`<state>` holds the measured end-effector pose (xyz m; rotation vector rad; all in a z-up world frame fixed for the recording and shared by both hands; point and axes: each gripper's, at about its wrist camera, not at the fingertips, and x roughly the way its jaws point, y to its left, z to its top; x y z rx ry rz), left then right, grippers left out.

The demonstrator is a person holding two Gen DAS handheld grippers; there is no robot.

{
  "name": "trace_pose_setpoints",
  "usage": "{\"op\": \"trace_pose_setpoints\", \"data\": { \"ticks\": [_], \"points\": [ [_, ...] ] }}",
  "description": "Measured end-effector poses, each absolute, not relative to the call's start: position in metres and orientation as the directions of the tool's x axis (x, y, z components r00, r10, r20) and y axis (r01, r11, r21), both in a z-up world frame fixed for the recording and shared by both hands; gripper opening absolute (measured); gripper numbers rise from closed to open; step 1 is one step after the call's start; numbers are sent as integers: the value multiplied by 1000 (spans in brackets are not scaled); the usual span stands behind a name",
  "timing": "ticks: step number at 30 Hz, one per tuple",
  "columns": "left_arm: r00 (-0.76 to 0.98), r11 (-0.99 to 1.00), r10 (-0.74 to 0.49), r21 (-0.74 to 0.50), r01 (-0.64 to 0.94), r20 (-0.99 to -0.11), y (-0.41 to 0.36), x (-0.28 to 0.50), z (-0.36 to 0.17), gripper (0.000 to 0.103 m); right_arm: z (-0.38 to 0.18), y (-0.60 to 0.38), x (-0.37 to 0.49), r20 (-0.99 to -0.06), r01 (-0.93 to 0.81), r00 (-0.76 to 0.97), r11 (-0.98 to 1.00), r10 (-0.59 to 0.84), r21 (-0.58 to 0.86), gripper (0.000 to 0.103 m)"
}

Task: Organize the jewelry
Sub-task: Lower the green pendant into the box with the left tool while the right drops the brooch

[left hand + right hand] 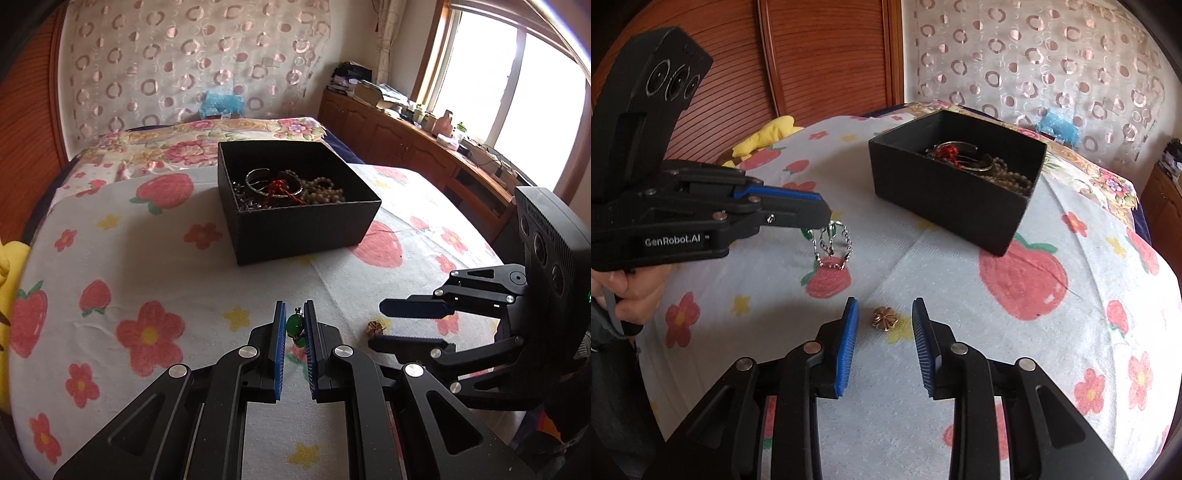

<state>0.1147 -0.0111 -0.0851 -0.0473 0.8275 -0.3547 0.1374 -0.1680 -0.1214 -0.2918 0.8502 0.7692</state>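
My left gripper (294,304) is shut on a silver chain with green stones (295,325). In the right wrist view that chain (831,242) dangles from the left gripper (827,218) just above the sheet. A small gold flower-shaped piece (884,319) lies on the bed between the fingertips of my right gripper (885,302), whose pads stand apart and do not touch it. From the left wrist view, the right gripper (376,325) hovers around the same gold piece (376,327). Behind them sits an open black box (295,236) (942,206) holding bangles, beads and a red cord.
Everything lies on a bed with a strawberry-and-flower sheet (147,240). A yellow cloth (768,136) sits at the bed's left edge, a blue pouch (221,103) by the curtain. A wooden cabinet (406,147) with clutter runs under the window at right.
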Motion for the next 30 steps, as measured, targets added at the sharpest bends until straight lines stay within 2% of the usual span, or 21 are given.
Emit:
{"op": "trace_pose_setpoints", "data": {
  "ticks": [5, 6, 8, 17, 30],
  "points": [
    [622, 941, -326, -180, 287, -712, -10, 115, -86, 9, -123, -165, 135, -769, -714, 436, 700, 468, 20, 31],
    [623, 941, -326, -180, 287, -711, -9, 116, -86, 9, -123, -165, 135, -768, -714, 446, 701, 459, 4, 28],
    [628, 942, -323, -179, 283, -708, -9, 116, -85, 9, -124, -163, 135, -768, -716, 453, 698, 452, -12, 17],
    [662, 943, -323, -168, 288, -677, -8, 123, -64, 9, -115, -173, 142, -756, -706, 471, 708, 455, -14, 17],
    [739, 944, -323, -151, 292, -592, -7, 151, -18, 9, -67, -179, 187, -669, -664, 573, 747, 474, -40, 17]
  ]
}}
